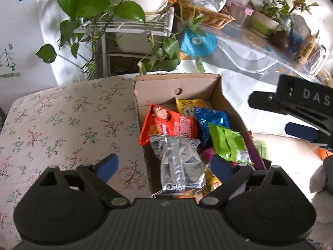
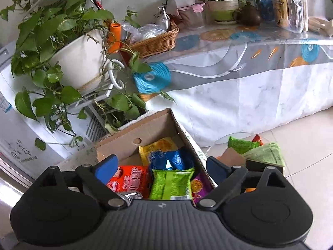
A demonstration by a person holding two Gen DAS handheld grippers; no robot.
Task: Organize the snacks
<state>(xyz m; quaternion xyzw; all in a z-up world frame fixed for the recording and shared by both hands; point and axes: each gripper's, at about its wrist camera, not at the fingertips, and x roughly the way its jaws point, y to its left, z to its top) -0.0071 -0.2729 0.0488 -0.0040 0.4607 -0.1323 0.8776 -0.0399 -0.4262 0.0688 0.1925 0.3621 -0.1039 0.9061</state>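
Silver packet lies between open left gripper pads

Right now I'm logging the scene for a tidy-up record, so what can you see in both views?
cardboard box: one, brown, open, beside the floral cloth.
red packet: one, in the box.
yellow packet: one, at the box's far end.
blue packet: one, in the box.
green packet: one, on top, right side.
silver packet: one, on top, near end.
floral cloth: one, pale, left of the box.
wicker basket: one, tan, on the back table.
white pot: one, holds a leafy plant.
loose packets: a few, mostly green, right of the box.
left claw: open, over the silver packet.
right claw: open, over the box.
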